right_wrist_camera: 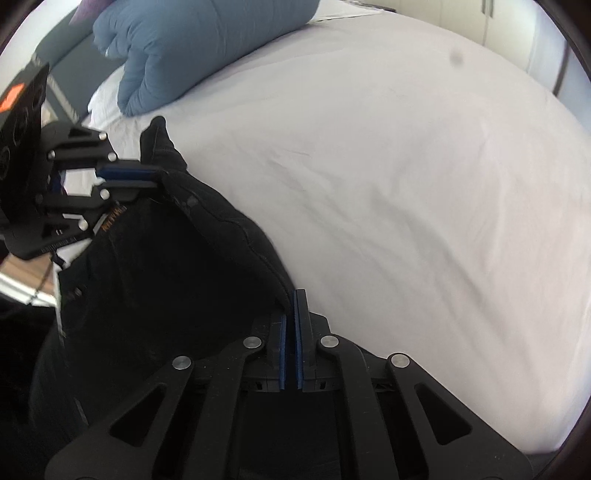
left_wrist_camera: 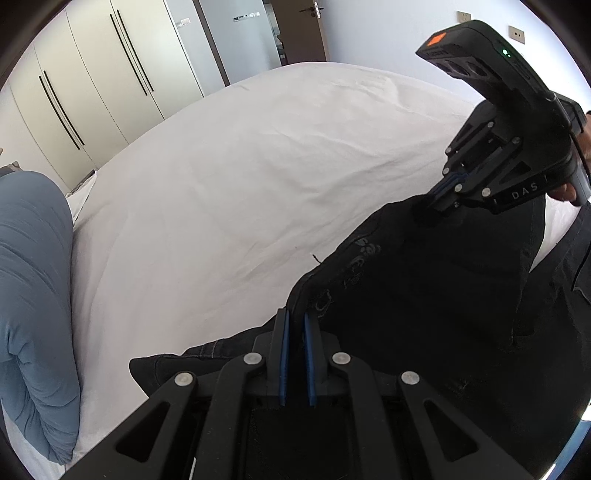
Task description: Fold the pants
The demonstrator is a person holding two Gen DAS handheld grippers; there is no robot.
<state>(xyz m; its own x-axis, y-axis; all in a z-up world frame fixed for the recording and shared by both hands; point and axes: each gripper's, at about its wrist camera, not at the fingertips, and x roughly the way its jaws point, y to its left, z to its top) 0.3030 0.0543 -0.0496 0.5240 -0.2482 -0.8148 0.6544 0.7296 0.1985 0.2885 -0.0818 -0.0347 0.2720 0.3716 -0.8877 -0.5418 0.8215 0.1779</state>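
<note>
Black pants [left_wrist_camera: 424, 295] with pale embroidery lie at the near edge of a white bed sheet [left_wrist_camera: 240, 177]. My left gripper [left_wrist_camera: 296, 317] is shut on the pants' edge near the waistband. My right gripper [left_wrist_camera: 437, 205] is shut on the pants further along the same edge and lifts the cloth off the sheet. In the right wrist view my right gripper [right_wrist_camera: 293, 295] pinches the dark cloth [right_wrist_camera: 166, 266], and my left gripper [right_wrist_camera: 157, 176] shows at the left, shut on the waistband near an orange label.
A blue rolled duvet [left_wrist_camera: 33, 302] lies at the left end of the bed, also in the right wrist view [right_wrist_camera: 192, 48]. White wardrobe doors [left_wrist_camera: 92, 85] and a doorway [left_wrist_camera: 295, 33] stand beyond the bed. Wood floor [right_wrist_camera: 22, 266] shows past the bed edge.
</note>
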